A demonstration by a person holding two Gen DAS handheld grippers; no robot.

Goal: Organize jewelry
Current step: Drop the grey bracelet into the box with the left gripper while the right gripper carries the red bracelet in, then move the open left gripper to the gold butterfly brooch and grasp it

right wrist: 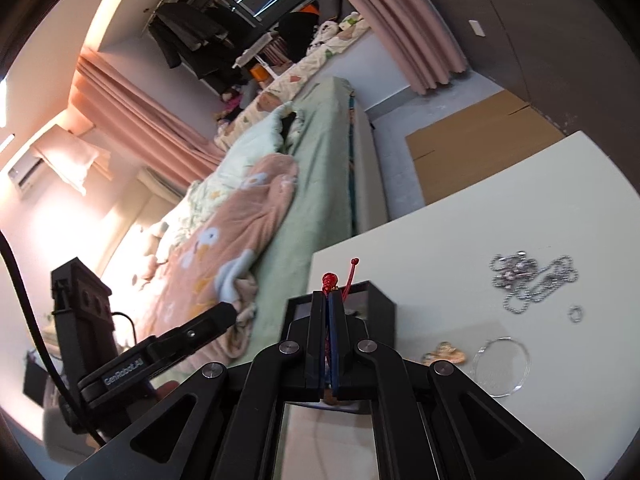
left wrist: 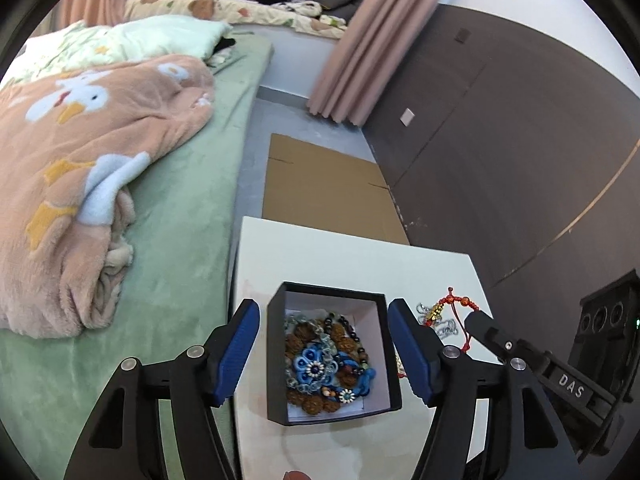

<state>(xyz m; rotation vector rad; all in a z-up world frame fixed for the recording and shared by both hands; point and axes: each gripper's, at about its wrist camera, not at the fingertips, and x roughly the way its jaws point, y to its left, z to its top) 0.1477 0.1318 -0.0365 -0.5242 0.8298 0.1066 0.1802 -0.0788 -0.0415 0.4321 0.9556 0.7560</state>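
Here right gripper (right wrist: pixel 330 300) (jaws closed) pinches red bracelet (left wrist: pixel 450 308).

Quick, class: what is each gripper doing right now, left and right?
Left gripper: open, its fingers either side of the black box.
Right gripper: closed on the red cord bracelet.

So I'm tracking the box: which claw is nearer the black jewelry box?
Left. The left claw straddles the black jewelry box, open; the right claw, shut on the red cord bracelet, is beside it.
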